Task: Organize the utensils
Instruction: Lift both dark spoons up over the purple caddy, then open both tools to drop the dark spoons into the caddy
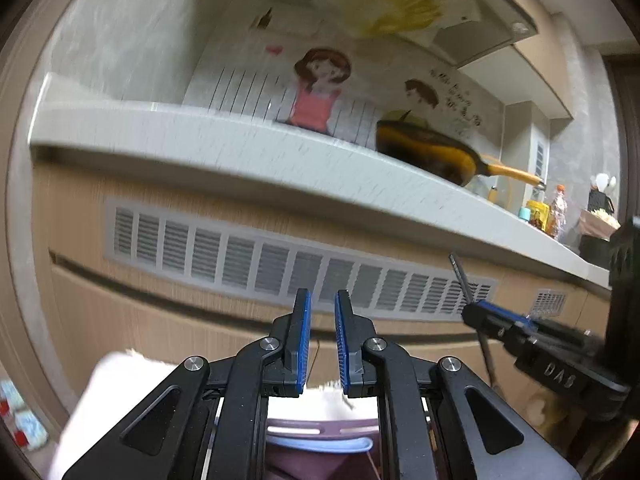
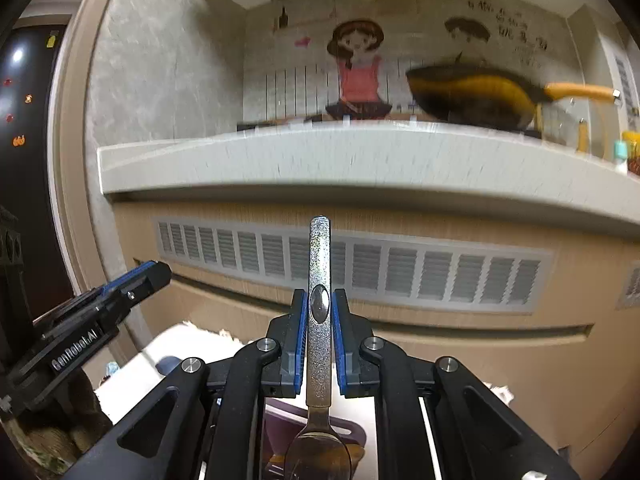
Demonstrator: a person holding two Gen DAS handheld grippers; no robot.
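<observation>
Right gripper (image 2: 320, 332): blue pads clamped on textured metal handle of spoon (image 2: 319, 320); handle points up past fingertips, bowl hangs below between linkage arms, over purple tray (image 2: 352, 430). Left gripper (image 1: 322, 344): fingers parted, narrow gap, nothing between pads; purple tray and pale blue utensil (image 1: 320, 442) visible below it. Both grippers held in front of cabinet vent grille (image 2: 360, 264), below white countertop (image 2: 320, 156). Yellow frying pan (image 2: 476, 96) sits on countertop at right. Cartoon wall decal (image 2: 360, 68) behind.
</observation>
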